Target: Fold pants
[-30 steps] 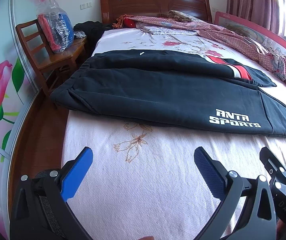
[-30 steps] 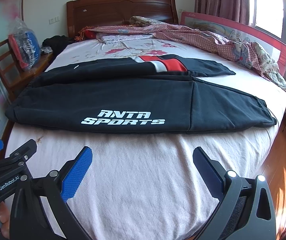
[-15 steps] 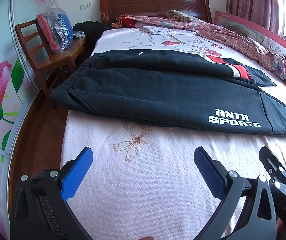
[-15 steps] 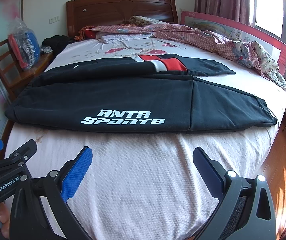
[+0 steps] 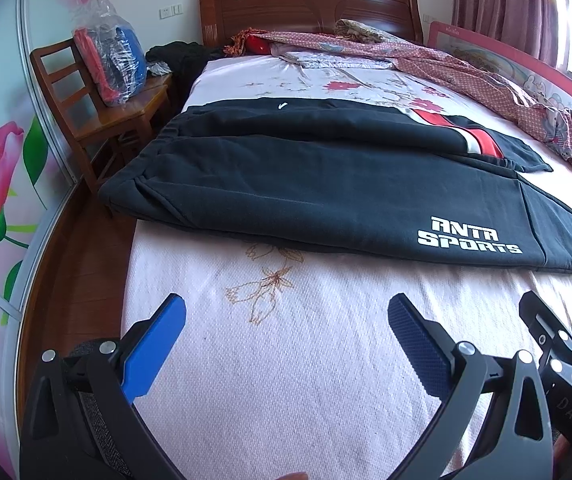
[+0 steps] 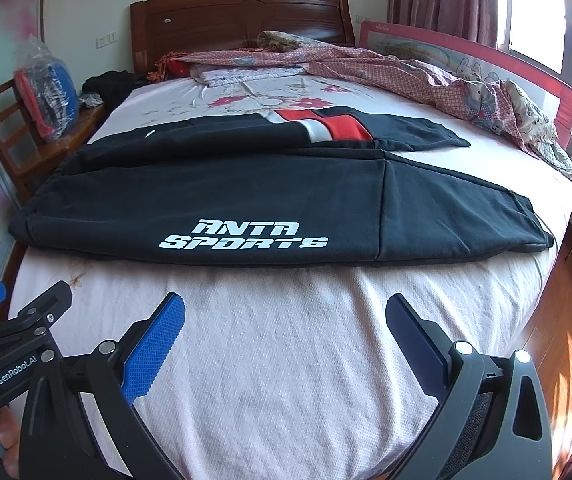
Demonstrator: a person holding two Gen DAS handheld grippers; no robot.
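Observation:
Black pants (image 5: 306,184) (image 6: 245,196) lie spread across the bed, waistband at the left edge, legs running right. The near leg carries white "ANTA SPORTS" lettering (image 6: 243,234); the far leg has a red and white stripe (image 6: 322,128). My left gripper (image 5: 286,320) hangs open over bare sheet, short of the pants' near edge. My right gripper (image 6: 285,318) is open too, just in front of the lettering. Neither holds anything. Each gripper's side shows in the other's view.
The bed's pink floral sheet (image 6: 286,360) fills the foreground. A crumpled patterned quilt (image 6: 426,72) lies at the back right by a red bed rail (image 6: 526,76). A wooden chair (image 5: 97,120) with a plastic bag stands left of the bed. Wooden floor on both sides.

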